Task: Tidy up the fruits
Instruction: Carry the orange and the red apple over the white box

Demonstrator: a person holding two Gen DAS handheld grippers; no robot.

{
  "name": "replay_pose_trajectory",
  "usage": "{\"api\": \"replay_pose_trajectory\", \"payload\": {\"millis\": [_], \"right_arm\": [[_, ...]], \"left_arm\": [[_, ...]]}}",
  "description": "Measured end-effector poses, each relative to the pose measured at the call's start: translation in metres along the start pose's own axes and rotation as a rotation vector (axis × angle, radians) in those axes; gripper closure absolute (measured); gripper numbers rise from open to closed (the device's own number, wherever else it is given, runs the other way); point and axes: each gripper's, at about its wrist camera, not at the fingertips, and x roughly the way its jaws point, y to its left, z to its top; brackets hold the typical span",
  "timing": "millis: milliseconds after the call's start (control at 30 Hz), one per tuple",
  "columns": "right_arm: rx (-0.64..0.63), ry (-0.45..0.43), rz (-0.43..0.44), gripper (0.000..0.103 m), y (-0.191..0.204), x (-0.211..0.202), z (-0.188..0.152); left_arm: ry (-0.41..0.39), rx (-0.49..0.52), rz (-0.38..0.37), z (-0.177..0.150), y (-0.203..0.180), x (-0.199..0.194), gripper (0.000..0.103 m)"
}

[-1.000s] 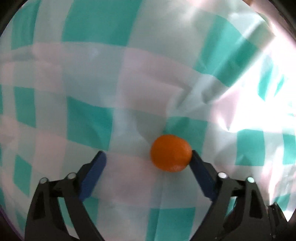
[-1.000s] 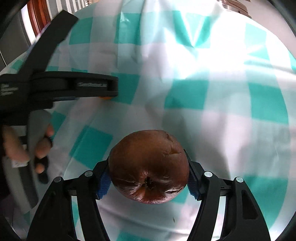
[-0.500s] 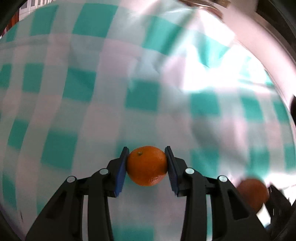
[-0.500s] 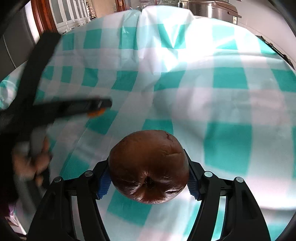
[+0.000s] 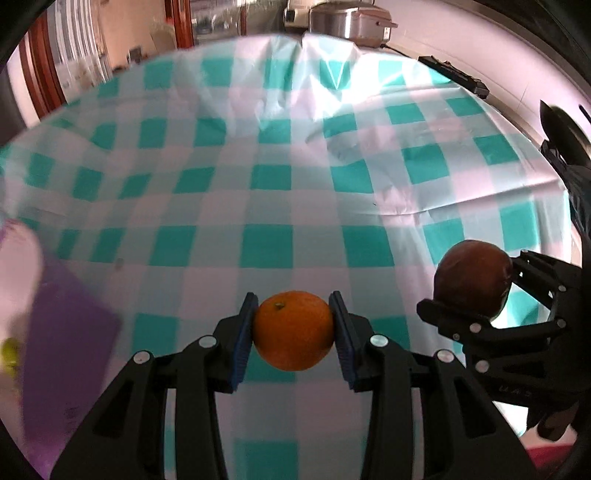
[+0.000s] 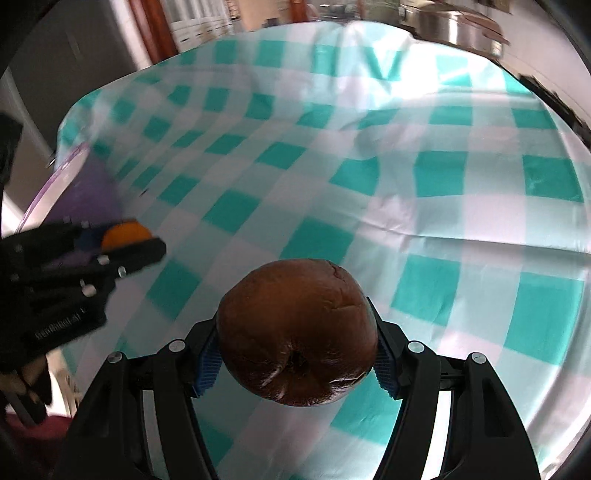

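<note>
Both fruits gripped and lifted above the checked tablecloth (image 5: 269,206); carry step.
Left gripper (image 5: 293,334) pinches the orange (image 5: 293,335); right gripper (image 6: 297,356) clamps the brown fruit (image 6: 297,338). Likely next: carry to the purple container (image 5: 62,354) at left, release inside.

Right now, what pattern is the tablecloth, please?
Teal-and-white check tablecloth, clearest in the left wrist view.

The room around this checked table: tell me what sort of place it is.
Probably a home kitchen or dining area. A metal cooker stands beyond the tablecloth, wooden cabinet frames line the back, and both grippers hold fruit, an orange and a brown fruit.
</note>
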Motion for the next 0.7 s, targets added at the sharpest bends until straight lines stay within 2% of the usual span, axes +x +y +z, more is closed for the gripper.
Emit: {"api": "replay_pose_trajectory", "payload": {"millis": [133,300,500,700], "right_arm": [[-0.061,-0.042,0.027,0.038,0.022,-0.019,0.002],[-0.081,-0.089,0.056,0.038,0.039,-0.033,0.011],[-0.093,-0.122,0.062,0.038,0.061,-0.045,0.017],[-0.054,-0.136,0.071,0.038,0.083,-0.044,0.031]], "left_arm": [[-0.057,-0.012,0.066,-0.011,0.013,-0.048,0.063],[-0.109,-0.038,0.13,-0.017,0.031,-0.084,0.063],[-0.149,-0.058,0.168,-0.025,0.054,-0.111,0.063],[-0.159,-0.054,0.174,-0.04,0.088,-0.124,0.063]]}}
